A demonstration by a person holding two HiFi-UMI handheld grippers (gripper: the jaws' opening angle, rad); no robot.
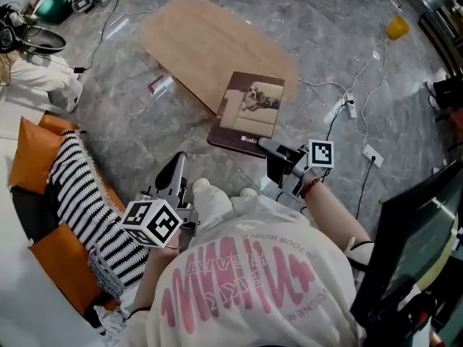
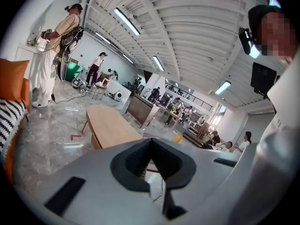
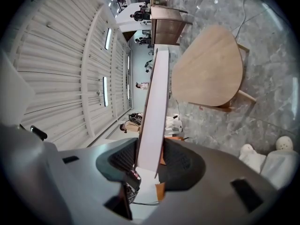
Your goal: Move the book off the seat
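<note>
The book, dark brown with a picture of a sofa on its cover, hangs level above the grey floor, its far end over the near edge of the wooden coffee table. My right gripper is shut on the book's near edge. In the right gripper view the book runs edge-on between the dark pads of the right gripper. My left gripper is held low beside the person's knees, apart from the book. In the left gripper view the left gripper shows jaw tips that meet, with nothing between them.
A white sofa with orange cushions and a striped throw lies at the left. Cables and a power strip cross the floor at the right. A dark screen stands close at the lower right. A person stands beyond the table.
</note>
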